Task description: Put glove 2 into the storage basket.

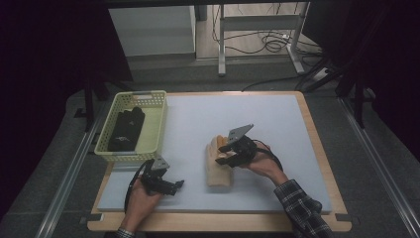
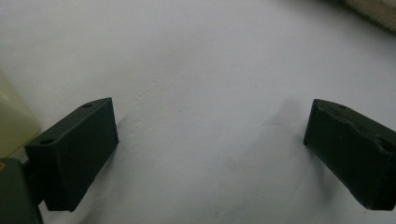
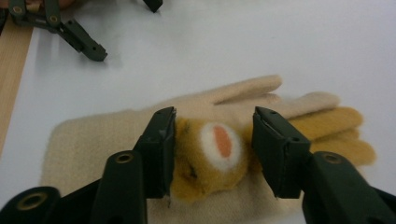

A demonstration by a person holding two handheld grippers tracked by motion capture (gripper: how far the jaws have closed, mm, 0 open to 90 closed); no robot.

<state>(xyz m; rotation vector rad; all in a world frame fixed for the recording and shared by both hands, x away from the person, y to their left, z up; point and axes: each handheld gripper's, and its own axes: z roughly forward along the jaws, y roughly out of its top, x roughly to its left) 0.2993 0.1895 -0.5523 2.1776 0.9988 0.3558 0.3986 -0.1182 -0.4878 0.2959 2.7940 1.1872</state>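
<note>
A person's left hand [image 1: 140, 197] rests at the near edge of the white mat [image 1: 277, 124], its left gripper [image 1: 174, 185] lying low with jaws spread wide over bare mat and nothing between them. At mid-table the right gripper [image 1: 224, 154] stands over a cream knitted glove [image 1: 218, 171] that lies flat on the mat; seen along that gripper, its jaws sit half-open on either side of a mustard woolly patch [image 3: 211, 158] with a white-and-orange spot on the glove's back, the left pad against the fuzz, the right one just beside it, so no firm clamp is evident. At the mat's far-left corner, a pale yellow basket [image 1: 155, 126] holds something dark, perhaps black gloves [image 1: 126, 128], too dim to make out. From above, gripper and hand hide part of the cream glove.
</note>
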